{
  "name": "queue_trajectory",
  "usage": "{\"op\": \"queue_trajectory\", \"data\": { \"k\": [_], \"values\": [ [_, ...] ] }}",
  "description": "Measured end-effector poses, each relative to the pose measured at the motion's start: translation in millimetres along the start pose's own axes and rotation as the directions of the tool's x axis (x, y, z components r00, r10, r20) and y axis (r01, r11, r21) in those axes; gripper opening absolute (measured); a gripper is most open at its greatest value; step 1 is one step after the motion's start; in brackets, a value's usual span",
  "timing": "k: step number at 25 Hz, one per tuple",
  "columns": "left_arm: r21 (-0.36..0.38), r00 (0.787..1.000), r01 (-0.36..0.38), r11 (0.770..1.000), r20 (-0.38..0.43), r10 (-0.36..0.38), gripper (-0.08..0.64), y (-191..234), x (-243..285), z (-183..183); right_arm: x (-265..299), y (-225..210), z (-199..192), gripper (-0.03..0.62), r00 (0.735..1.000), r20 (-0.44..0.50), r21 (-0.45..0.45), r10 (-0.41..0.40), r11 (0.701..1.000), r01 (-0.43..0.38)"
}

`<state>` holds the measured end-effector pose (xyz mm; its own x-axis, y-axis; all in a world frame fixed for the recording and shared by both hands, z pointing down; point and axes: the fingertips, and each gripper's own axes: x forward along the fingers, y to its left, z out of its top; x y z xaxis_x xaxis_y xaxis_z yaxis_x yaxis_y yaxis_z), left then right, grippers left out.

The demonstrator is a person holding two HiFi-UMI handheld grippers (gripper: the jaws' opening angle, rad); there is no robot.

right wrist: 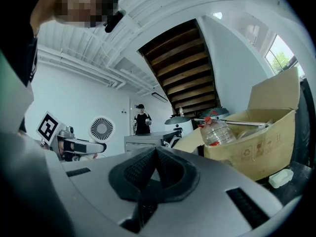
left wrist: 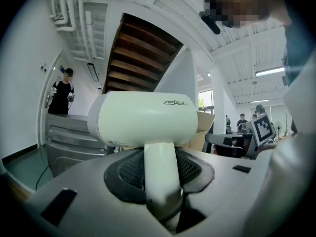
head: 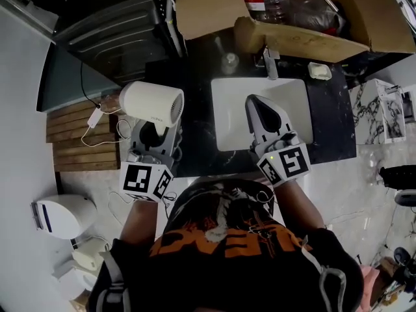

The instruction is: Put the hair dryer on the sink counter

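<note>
Head view: the left gripper (head: 157, 132) holds the hair dryer (head: 153, 106) over the dark counter (head: 198, 129), just left of the sink basin (head: 227, 122). Its barrel lies crosswise with one end toward the basin, a cardboard box (head: 208, 8) crowds the back, and the right gripper (head: 255, 103) hangs over the basin. Left gripper view: I read the jaws pinching the handle (left wrist: 160, 181), which points down into them, with the barrel level, left to right. Right gripper view: jaws pressed together on nothing, with a plastic bottle (right wrist: 217, 131) ahead in the box.

My left gripper (head: 156, 137) pointing forward, jaws clamped on hair dryer (head: 151, 103) handle, my right gripper (head: 257, 104) alongside, jaws together, empty
</note>
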<state>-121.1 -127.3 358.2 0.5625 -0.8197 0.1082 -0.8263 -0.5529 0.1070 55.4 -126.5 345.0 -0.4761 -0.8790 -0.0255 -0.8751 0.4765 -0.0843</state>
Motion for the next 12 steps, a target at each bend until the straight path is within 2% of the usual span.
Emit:
{"op": "queue_trajectory", "data": {
  "k": [12],
  "values": [
    [-0.068, 0.994, -0.035, 0.997, -0.108, 0.028, 0.16, 41.0, 9.0, -48.6, 35.4, 17.5, -38.7, 0.014, 0.993, -0.11, -0.034, 0.034, 0.999, -0.038]
  ]
}}
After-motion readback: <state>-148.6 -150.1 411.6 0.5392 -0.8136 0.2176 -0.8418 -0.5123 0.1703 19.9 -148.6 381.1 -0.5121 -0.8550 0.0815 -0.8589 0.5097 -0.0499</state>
